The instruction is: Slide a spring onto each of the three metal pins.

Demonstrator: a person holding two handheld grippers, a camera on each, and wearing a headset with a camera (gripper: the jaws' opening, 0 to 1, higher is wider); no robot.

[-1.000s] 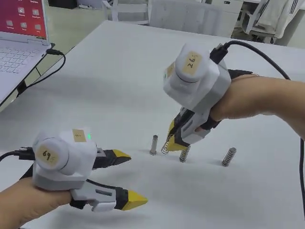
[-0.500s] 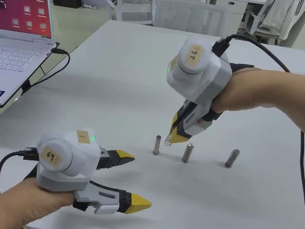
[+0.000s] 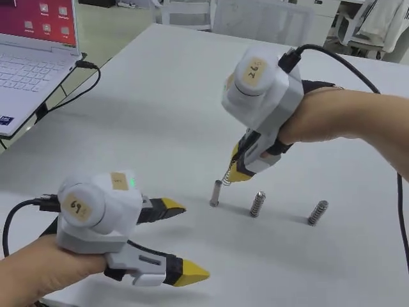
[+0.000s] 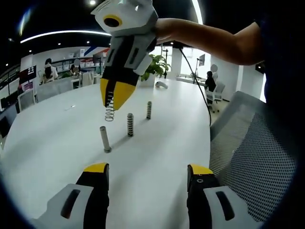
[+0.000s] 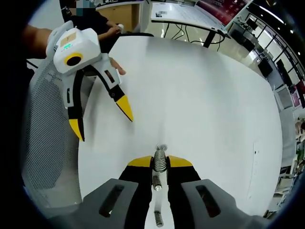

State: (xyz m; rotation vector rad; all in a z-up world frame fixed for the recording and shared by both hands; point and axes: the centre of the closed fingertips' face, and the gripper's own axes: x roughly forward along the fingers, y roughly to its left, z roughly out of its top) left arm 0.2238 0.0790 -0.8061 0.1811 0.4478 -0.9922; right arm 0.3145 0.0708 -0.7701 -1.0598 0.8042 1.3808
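Observation:
Three metal pins stand in a row on the white table point(image 3: 160, 96). The left pin point(image 3: 216, 192) point(image 4: 104, 139) is bare. Springs sit on the middle pin point(image 3: 257, 204) point(image 4: 130, 124) and the right pin point(image 3: 317, 212) point(image 4: 148, 109). My right gripper point(image 3: 235, 171) point(image 4: 113, 95) point(image 5: 159, 164) is shut on a spring point(image 3: 226, 175) point(image 4: 110, 110) point(image 5: 160, 160), which hangs just above and to the right of the bare pin's top. My left gripper point(image 3: 183, 240) point(image 4: 148, 171) point(image 5: 102, 114) rests open near the table's front left, with nothing between its yellow fingertips.
An open laptop point(image 3: 29, 57) stands at the table's far left, with a black cable point(image 3: 83, 86) running from it across the table. Chairs point(image 3: 255, 16) stand beyond the far edge. The right gripper's black cable point(image 3: 358, 70) trails over the person's arm.
My right gripper has lifted the spring from table level between the left and middle pins and carried it leftward to above the bare pin. The left gripper has stayed put.

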